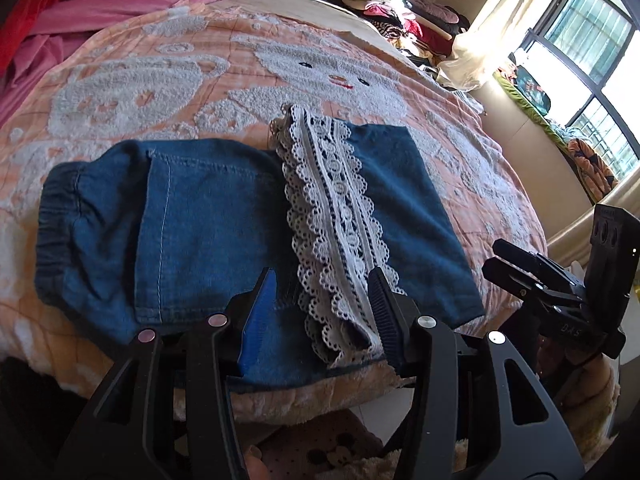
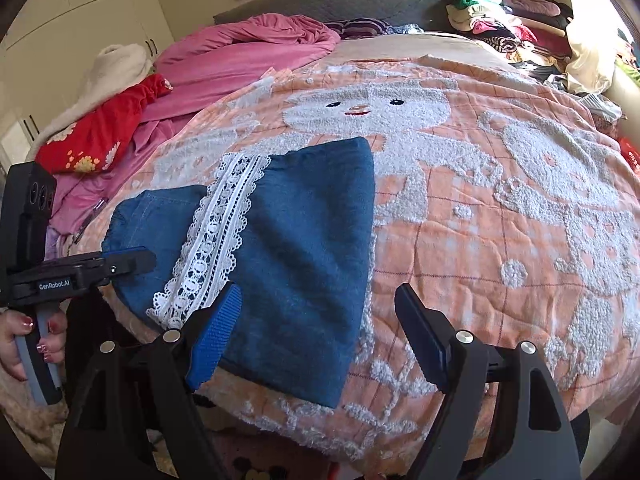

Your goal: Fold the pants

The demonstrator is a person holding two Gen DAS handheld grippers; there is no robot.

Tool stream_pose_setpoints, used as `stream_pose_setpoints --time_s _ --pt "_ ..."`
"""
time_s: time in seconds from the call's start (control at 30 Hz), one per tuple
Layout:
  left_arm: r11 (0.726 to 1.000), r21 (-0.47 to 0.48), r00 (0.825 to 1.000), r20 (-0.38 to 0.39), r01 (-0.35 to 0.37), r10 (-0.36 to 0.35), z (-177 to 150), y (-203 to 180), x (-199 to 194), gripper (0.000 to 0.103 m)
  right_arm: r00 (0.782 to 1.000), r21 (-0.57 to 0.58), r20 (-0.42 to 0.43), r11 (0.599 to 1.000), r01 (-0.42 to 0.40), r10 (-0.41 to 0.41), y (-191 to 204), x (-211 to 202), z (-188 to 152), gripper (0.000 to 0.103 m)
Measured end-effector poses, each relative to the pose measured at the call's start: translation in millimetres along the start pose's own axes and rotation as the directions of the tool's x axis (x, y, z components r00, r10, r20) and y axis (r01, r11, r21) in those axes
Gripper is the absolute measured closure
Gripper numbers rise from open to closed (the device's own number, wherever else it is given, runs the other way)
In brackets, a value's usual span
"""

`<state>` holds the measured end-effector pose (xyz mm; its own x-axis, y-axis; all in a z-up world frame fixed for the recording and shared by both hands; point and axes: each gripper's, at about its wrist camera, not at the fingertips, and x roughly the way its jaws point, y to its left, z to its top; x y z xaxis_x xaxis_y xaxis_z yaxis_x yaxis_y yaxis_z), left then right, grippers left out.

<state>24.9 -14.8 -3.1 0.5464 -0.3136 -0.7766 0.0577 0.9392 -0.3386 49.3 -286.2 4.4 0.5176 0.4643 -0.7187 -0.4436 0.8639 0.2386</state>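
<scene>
Blue denim pants lie folded on the bed, elastic waistband at the left and a white lace hem band across the top. My left gripper is open, hovering over the near edge of the pants by the lace. In the right wrist view the pants and lace lie left of centre. My right gripper is open over the pants' right edge, holding nothing. The left gripper also shows in the right wrist view, and the right gripper shows in the left wrist view.
An orange blanket with white bear pattern covers the bed. Pink bedding and a red cloth lie at the far left. A pile of clothes sits at the far right. A window is on the right.
</scene>
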Motion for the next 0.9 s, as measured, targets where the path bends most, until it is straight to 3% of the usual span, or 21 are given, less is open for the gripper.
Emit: stream_pose_setpoints --time_s 0.47,0.6,0.7,0.9 --pt "0.989 -0.126 0.992 -0.092 0.074 -0.086 -27 -3 28 0.063 0.999 -0.041 -0.047 0.999 0.014 -0.015 13 20 -19 0.025" --pt "0.994 -0.097 0.995 -0.08 0.048 -0.056 -24 -13 34 0.085 0.998 -0.044 -0.054 0.999 0.011 -0.013 13 25 -21 0.025" --pt "0.995 -0.089 0.996 -0.07 0.041 -0.047 -24 -12 31 0.093 0.998 -0.05 -0.065 0.999 0.019 -0.022 14 29 -22 0.025" --pt "1.0 -0.024 1.0 -0.029 0.005 -0.006 -27 -10 4 0.093 0.998 -0.101 -0.022 0.993 0.053 -0.056 25 20 -19 0.025"
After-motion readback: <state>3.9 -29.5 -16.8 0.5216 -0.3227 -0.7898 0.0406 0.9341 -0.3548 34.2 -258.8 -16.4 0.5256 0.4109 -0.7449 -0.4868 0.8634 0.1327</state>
